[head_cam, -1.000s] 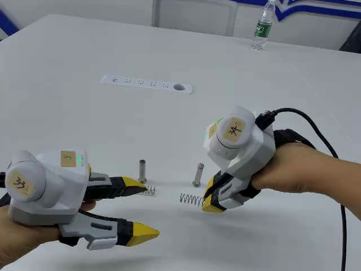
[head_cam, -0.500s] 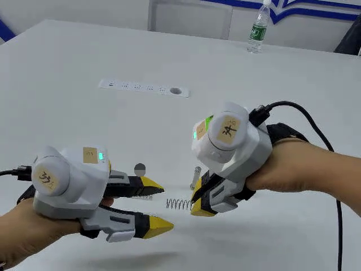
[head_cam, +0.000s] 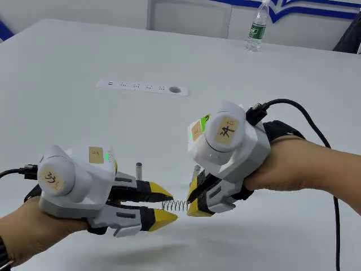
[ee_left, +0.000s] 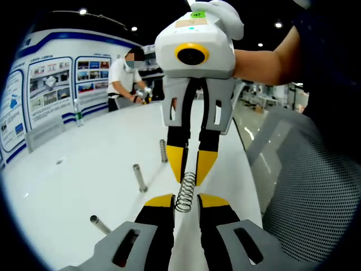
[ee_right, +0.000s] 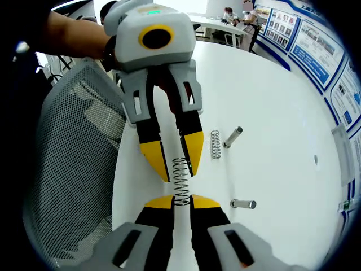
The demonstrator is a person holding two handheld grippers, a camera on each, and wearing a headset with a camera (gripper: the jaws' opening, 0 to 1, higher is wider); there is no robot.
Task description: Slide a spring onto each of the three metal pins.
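Head view: the right tongs pinched one end of a spring held clear of the surface; the left tongs, spread, straddled its other end. An upright pin stood just behind them.

Office showroom: wall display boards, white table, mesh chair.

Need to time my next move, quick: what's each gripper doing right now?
Left gripper: open, jaws either side of the spring.
Right gripper: shut on the spring's other end.
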